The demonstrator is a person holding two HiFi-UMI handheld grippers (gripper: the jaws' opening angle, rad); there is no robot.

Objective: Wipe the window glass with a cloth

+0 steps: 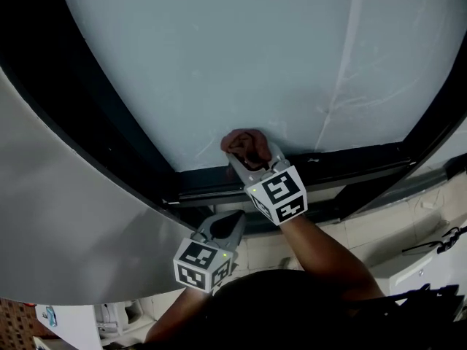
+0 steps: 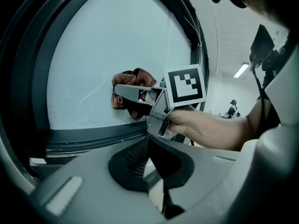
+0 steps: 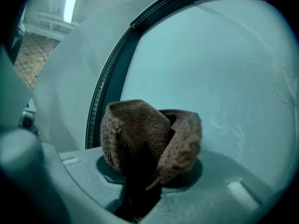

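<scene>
Low on pale window glass (image 1: 241, 57), right gripper (image 1: 249, 156) clenches crumpled brown cloth (image 1: 238, 141); left gripper (image 1: 233, 222) closed, empty. Streaks (image 1: 343, 86) show; wiping likely unfinished.

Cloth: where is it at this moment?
In the head view, the brown cloth sits just right of centre, bunched in the right gripper's jaws and held against the bottom of the window glass, just above the dark lower frame.

Pale tiled floor (image 1: 372, 228), ceiling strip light (image 2: 241, 70)
</scene>
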